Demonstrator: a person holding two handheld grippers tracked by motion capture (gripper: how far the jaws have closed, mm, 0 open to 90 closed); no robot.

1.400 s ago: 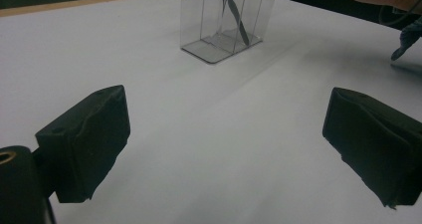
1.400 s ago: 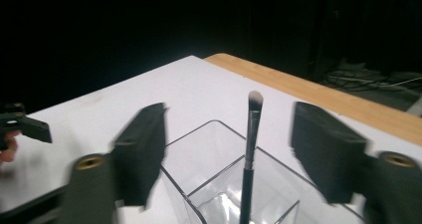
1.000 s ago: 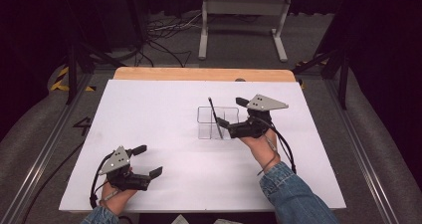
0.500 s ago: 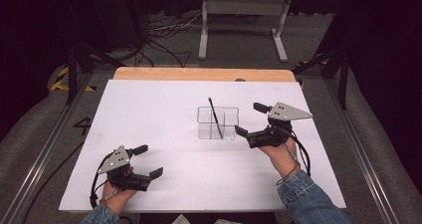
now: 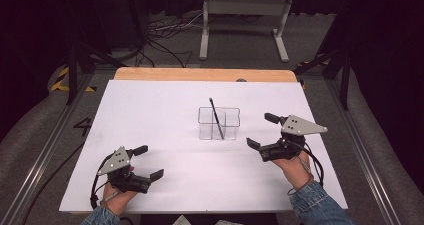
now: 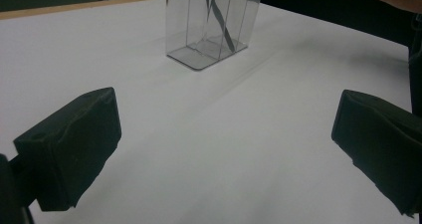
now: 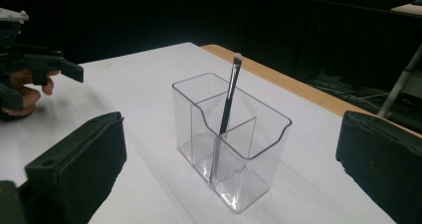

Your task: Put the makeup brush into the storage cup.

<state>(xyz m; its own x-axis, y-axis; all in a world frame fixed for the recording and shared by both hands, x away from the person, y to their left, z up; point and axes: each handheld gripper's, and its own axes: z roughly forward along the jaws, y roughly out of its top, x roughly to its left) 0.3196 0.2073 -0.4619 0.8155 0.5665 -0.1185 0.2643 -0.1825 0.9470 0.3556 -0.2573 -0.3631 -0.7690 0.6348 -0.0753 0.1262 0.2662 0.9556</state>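
The brush (image 5: 216,117) is observed standing tilted inside the clear organizer (image 5: 219,123), bristle tip up, leaning against the inner divider; the organizer is set near the middle of the white worktop (image 5: 165,110). Placement of the brush is therefore judged complete. The right hand-held gripper (image 5: 263,131) is noted just right of the organizer, apart from it, jaws spread wide and holding nothing. The left hand-held gripper (image 5: 148,161) is recorded low over the near-left part of the worktop, well apart from the organizer, jaws likewise spread and empty. No further loose items are seen on the worktop, so little is judged to remain beyond parking both hands. In the right gripper view the brush (image 7: 226,112) is seen to drop into a rear compartment of the organizer (image 7: 234,139), but which cell holds its foot cannot be told with certainty through the overlapping clear walls. In the left gripper view the upper part of the organizer (image 6: 211,20) is cut off by the frame edge, and the brush (image 6: 219,22) appears merely as a dark streak behind the plastic. The person's forearms are cropped at the bottom of the high view.
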